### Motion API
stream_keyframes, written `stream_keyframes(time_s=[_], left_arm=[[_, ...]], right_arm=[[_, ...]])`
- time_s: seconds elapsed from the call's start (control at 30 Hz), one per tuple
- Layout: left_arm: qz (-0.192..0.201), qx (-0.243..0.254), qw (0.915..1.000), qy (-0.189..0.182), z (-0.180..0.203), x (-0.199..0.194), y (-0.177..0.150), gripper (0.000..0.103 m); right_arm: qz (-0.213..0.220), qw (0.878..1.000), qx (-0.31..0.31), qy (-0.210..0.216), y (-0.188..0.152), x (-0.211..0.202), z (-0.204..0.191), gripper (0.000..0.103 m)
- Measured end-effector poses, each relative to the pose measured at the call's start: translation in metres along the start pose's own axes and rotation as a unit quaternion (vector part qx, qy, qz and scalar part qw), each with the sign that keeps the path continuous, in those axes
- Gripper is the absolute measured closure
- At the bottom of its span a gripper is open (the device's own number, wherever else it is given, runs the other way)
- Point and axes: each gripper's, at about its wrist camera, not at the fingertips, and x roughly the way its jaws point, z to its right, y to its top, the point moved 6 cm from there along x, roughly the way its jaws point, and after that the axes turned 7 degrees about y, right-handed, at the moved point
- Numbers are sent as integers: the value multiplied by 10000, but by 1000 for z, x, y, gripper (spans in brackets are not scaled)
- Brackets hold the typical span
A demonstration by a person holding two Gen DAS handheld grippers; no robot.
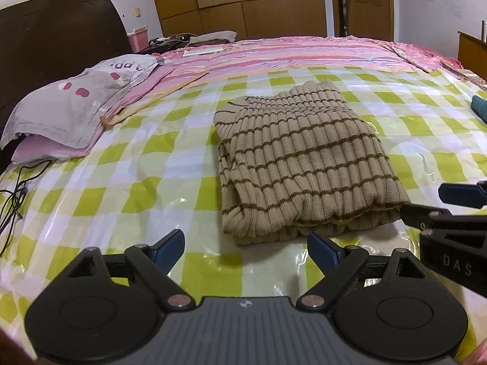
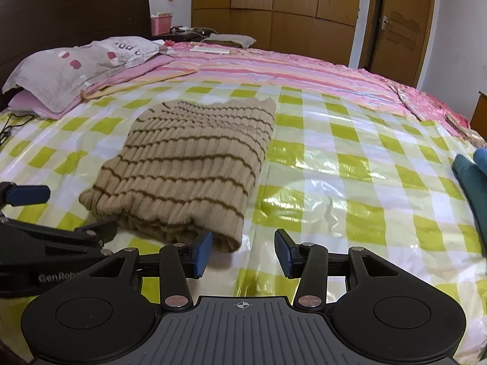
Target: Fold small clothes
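The folded sweater lies flat on the bed, just beyond both tongs. The left tongs stand wide open and empty, the sweater's near folded edge just ahead of their gap. The right tongs are also parted and grip nothing, their left pad just beside the sweater's near right corner. The sweater is ribbed tan knit with thin brown stripes, folded to a thick rectangle. Under it lies a glossy, crinkled plastic sheet in green-and-white checks.
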Motion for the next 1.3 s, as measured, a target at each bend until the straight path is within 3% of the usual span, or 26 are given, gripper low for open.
stream_keyframes(time_s=[0.67,1.3], left_arm=[[3,-17,10000,19,1,-16,-14,5],[20,93,9998,171,3,-24,-19,5]], right_arm=[[-4,9999,130,1,-16,-18,-5,45],[-1,9999,155,-70,-22,-23,-7,44]])
